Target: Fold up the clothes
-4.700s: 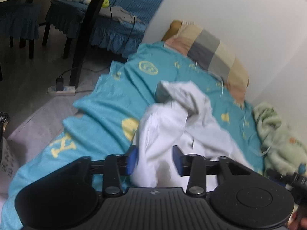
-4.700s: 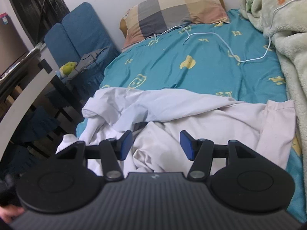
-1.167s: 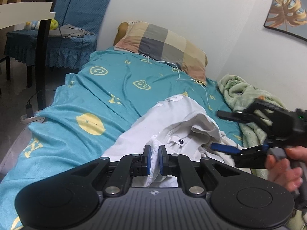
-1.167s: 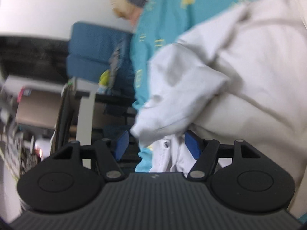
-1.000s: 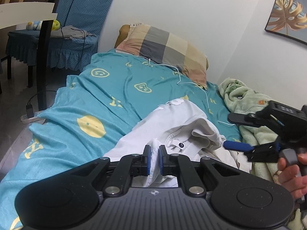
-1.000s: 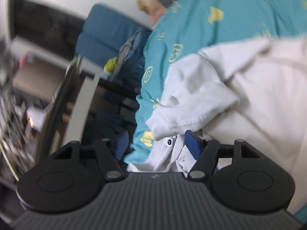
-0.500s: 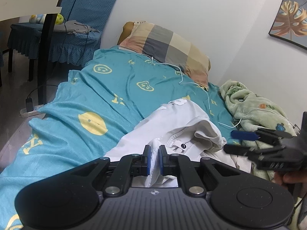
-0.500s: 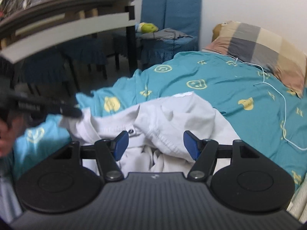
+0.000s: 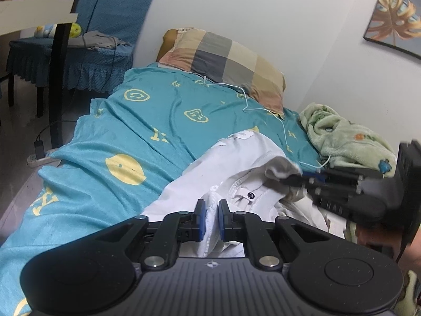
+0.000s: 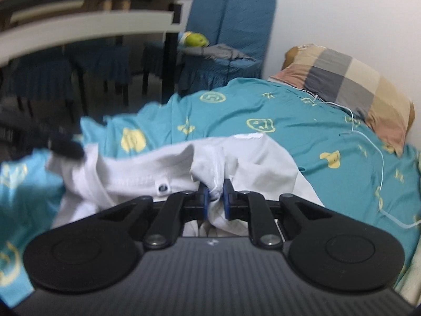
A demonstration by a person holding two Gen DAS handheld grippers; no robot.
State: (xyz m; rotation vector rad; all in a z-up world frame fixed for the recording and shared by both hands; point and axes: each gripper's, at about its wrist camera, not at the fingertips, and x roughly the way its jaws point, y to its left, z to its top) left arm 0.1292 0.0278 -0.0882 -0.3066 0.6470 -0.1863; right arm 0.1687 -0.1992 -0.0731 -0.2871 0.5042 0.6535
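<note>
White cotton, a rumpled shirt [image 9: 238,158], lay heaped on the teal bedsheet [image 9: 136,131] printed with yellow faces and letter shapes, one of them reading like an X near the bed's edge. From the left wrist view, the left gripper [image 9: 209,214] had its blue pads pressed nearly together on a fold of the shirt's hem. A small round black tag [image 9: 251,195] with a white mark sat on the shirt's waistband, too small to read. At the right of that view the right gripper [image 9: 297,177] reached in sideways, its tips buried in a bunched sleeve, its body cut off at the picture's rim. A checked pillow [image 9: 226,63] lay by the wall, with a green blanket [image 9: 344,139] near it. From the right wrist view, softly blurred, the right gripper [image 10: 215,197] was clamped tight on a pinch of the shirt [image 10: 147,166]. The left gripper [image 10: 63,146] showed only as a dark smear at the shirt's far corner. A blue chair [image 10: 231,26] stood behind.
</note>
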